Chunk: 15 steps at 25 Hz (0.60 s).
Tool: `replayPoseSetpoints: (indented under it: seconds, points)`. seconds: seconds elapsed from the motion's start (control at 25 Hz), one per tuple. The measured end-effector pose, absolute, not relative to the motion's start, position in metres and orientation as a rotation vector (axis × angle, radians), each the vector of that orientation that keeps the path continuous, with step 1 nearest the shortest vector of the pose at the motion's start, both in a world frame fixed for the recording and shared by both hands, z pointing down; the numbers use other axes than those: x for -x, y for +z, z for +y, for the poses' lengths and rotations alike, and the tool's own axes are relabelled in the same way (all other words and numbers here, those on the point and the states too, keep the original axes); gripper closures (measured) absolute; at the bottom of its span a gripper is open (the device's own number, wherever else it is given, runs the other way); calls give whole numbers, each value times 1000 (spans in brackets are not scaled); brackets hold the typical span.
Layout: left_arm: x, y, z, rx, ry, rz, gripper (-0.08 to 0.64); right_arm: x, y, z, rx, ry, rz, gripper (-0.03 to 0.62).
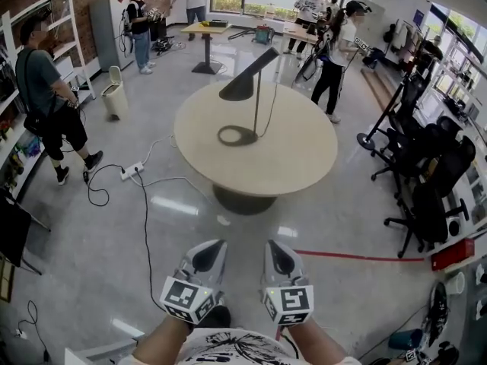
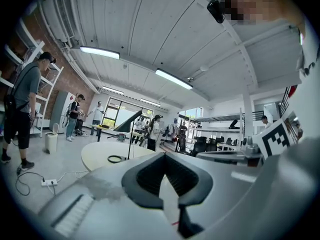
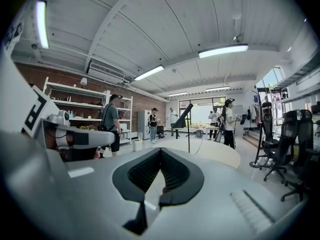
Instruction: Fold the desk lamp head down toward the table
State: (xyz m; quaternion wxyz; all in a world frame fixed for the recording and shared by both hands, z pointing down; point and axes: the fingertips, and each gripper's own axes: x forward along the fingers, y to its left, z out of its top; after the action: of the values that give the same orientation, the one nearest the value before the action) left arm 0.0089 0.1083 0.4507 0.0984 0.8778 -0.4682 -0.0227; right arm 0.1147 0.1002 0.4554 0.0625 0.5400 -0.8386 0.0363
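Head view alone shows the whole round tabletop (image 1: 297,154) and the stretch of floor between its near edge and the left gripper (image 1: 217,248) and right gripper (image 1: 274,248). These sit side by side low at 6 o'clock, well apart from that edge. The desk lamp (image 1: 247,78) stands near the tabletop's centre, at 12 o'clock from them. Its thin stem (image 1: 257,112) is upright beside a ring base (image 1: 237,135). The long black head (image 1: 237,88) slants, with its wide end low toward 8 o'clock and its narrow end high toward 2 o'clock. Each gripper's own view shows what the head view does not: jaws closed tip to tip, with only floor seen through the slot behind the tips and nothing held. Those views also give the lamp in profile, its head raised well above the tabletop. Open tabletop lies around the lamp on every side. On the floor a power strip (image 1: 131,171) with its cable lies at the tabletop's 8 o'clock. Office chairs (image 1: 430,181) stand at its 3 o'clock, and a person (image 1: 49,97) stands by shelves at 9 o'clock.
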Motion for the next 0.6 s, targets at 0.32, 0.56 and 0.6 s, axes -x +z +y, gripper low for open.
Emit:
replayPoseSetpoints:
  seconds: [0.32,0.56,0.6]
  points:
    - [-19,441,159,-2597,-90,-1437,555,-116,454,151,-1540,68,-2569,583]
    - [-20,436,184,-2586,-91,-1465,555,-115,449,176,-1505,55,-2591,584]
    - [-20,437,188,-2584,-91,-1467,555,-115,448,179,-1503,53,-2592,584]
